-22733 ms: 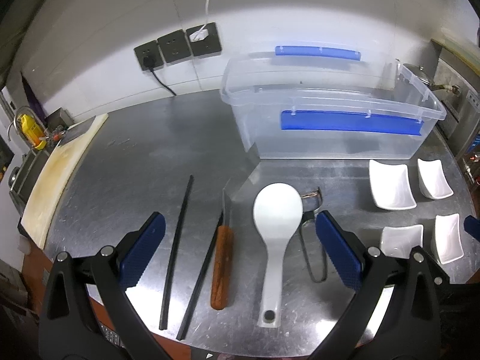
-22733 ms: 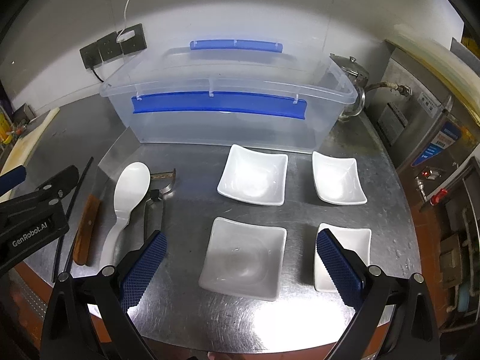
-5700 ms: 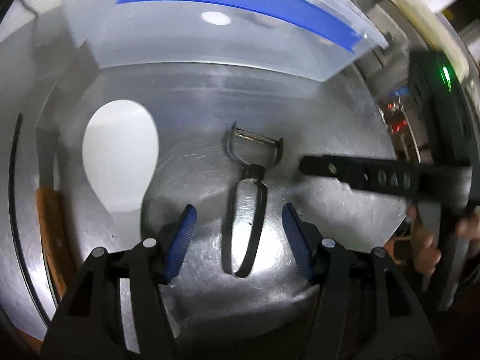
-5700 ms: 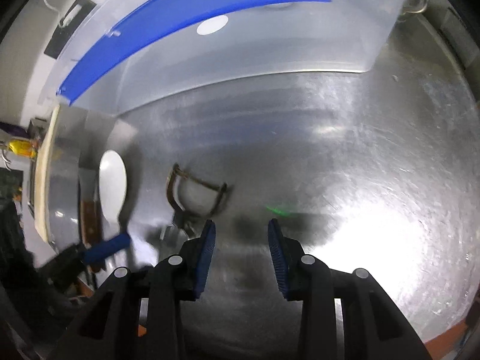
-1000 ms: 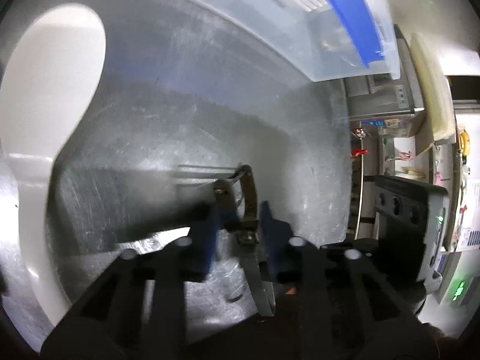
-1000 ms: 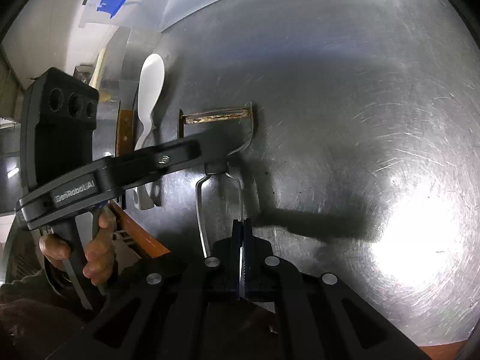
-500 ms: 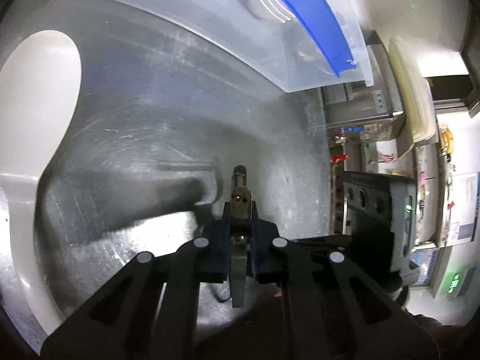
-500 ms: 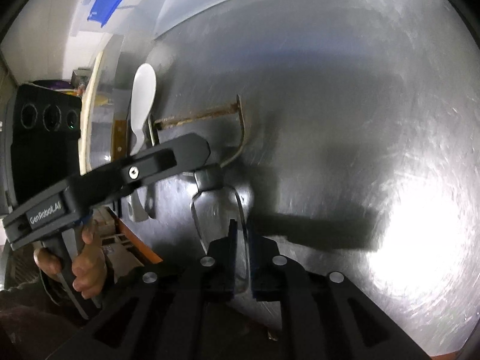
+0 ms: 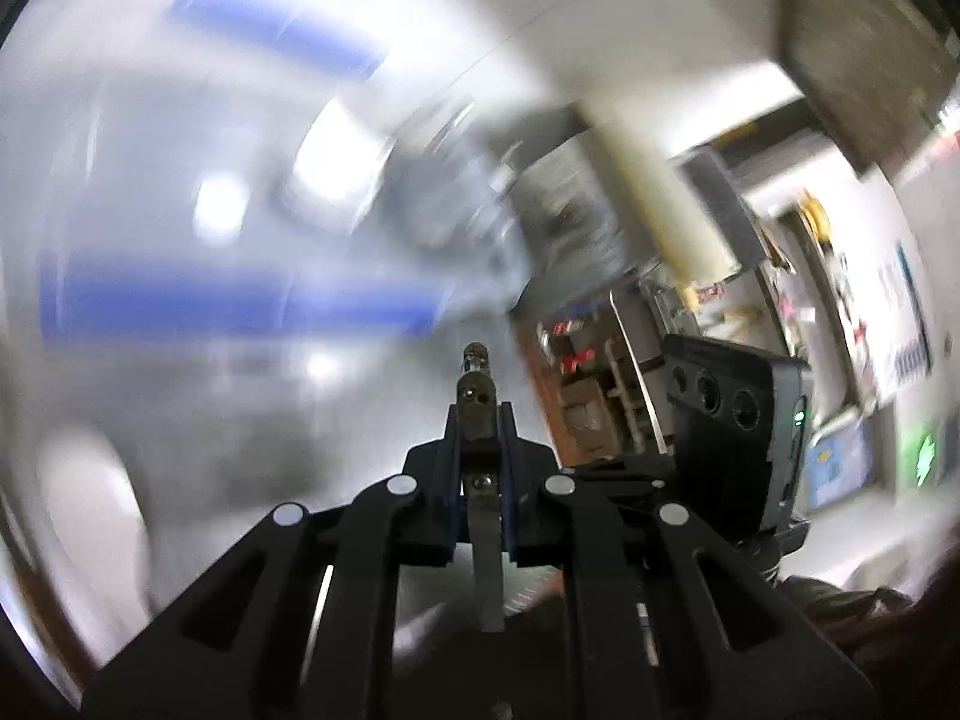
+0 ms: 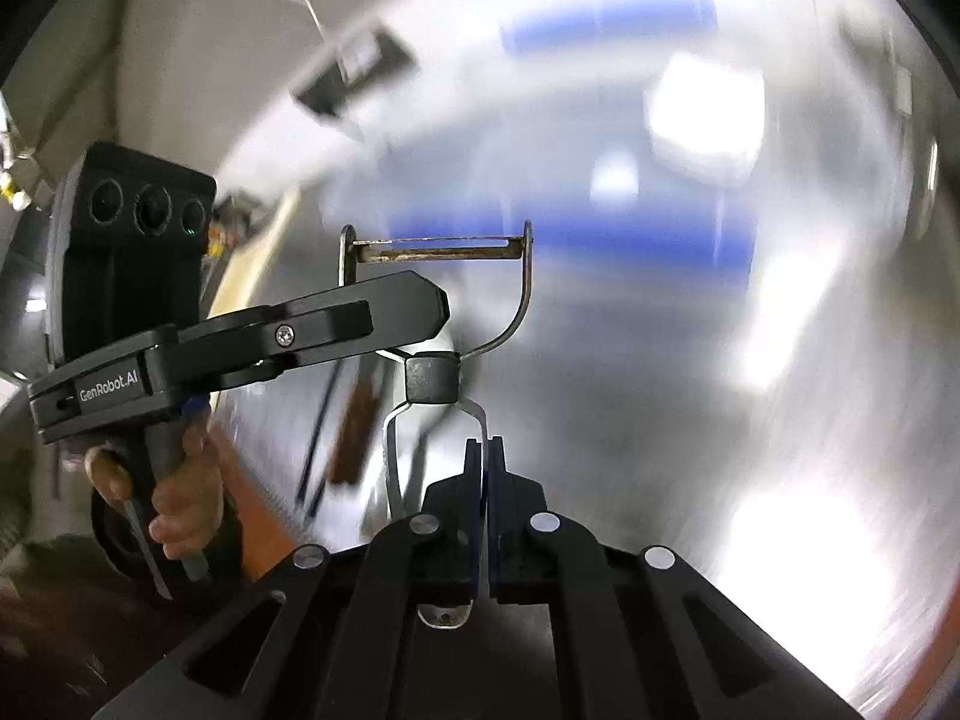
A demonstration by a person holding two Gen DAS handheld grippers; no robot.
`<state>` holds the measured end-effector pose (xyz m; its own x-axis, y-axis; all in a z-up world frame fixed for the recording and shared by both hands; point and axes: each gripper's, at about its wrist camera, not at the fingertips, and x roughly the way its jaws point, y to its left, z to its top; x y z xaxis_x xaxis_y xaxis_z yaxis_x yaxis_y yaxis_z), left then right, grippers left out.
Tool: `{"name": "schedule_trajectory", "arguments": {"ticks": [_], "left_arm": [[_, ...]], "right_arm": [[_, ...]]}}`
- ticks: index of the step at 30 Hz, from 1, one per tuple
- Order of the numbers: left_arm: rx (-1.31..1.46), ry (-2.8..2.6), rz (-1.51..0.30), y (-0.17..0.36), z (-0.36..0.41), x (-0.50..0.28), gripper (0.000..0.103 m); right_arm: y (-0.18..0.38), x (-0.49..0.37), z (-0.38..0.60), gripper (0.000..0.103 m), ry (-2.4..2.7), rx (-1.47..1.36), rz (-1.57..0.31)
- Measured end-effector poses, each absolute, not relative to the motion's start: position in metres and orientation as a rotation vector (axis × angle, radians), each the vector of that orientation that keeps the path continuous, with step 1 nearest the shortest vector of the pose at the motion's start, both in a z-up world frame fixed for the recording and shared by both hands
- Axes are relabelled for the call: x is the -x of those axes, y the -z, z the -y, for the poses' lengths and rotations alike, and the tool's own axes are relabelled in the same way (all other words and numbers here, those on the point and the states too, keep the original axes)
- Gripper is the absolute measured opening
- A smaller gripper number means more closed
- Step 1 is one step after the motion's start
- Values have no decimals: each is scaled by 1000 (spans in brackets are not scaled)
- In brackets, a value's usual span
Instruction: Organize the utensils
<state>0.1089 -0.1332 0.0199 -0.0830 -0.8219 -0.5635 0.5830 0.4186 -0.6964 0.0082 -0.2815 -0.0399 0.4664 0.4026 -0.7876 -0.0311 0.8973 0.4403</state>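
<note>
Peeler (image 10: 433,324) hangs above the blurred table (image 10: 750,420). Left tongs (image 9: 480,438) clamp its neck; right tongs (image 10: 485,456) pinch its wire handle.

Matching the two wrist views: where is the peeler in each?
Left wrist: peeler low centre, seen edge-on, clamped in the left tool, tip poking forward.
Right wrist: peeler centre-left, blade bar on top, wire handle pinched in the right tool; left tool holds its neck.
Shared landmark: the blurred blue strip of the clear bin behind it.
</note>
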Motion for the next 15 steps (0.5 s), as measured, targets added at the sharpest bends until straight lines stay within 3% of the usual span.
{"name": "schedule_trajectory", "arguments": {"ticks": [3,6,15], "left_arm": [[132,1184,-1045,-65,174,-156,11],[15,1153,-1067,-73,227,-210,11],[-133,1024,-1308,35,324,-303,11]], "right_arm": [[-4,-61,302,3,-188,-306,-984],[-12,-116,330,3,-70,-291,-995],[70,-213,393,3,111,-394,-1215]]}}
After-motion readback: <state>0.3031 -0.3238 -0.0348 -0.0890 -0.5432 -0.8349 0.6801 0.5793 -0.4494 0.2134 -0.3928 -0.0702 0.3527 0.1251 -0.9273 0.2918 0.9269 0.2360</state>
